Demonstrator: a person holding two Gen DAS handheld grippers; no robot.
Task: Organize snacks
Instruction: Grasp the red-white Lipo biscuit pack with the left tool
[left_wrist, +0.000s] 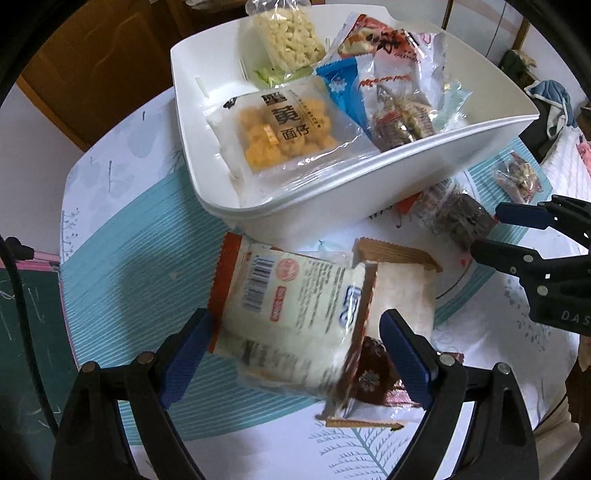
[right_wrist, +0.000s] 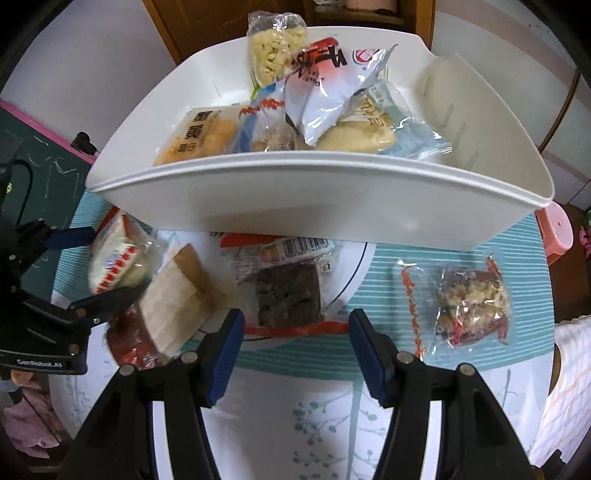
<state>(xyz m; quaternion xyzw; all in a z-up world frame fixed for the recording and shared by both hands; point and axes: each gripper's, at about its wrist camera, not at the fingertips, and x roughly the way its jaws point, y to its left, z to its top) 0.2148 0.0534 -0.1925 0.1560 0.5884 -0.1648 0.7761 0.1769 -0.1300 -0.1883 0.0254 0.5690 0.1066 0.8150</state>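
A white bin (left_wrist: 332, 199) (right_wrist: 314, 206) on the table holds several snack packets, among them a yellow-ball packet (left_wrist: 280, 129). In front of it, a white packet with an orange-red edge (left_wrist: 295, 295) (right_wrist: 118, 258) lies on a beige packet (left_wrist: 402, 291) and a dark-red one. My left gripper (left_wrist: 295, 321) (right_wrist: 110, 262) straddles the white packet, open, with a gap at the right pad. My right gripper (right_wrist: 297, 332) (left_wrist: 491, 232) hangs open over a dark brown bar in a red-and-white wrapper (right_wrist: 288, 295) (left_wrist: 458, 218), without touching it.
A nut bar in a clear wrapper (right_wrist: 469, 302) (left_wrist: 517, 177) lies right of the dark bar on the teal-striped tablecloth (left_wrist: 140, 266). A green board (left_wrist: 22, 314) stands left of the round table, a pink stool (right_wrist: 554, 236) to its right.
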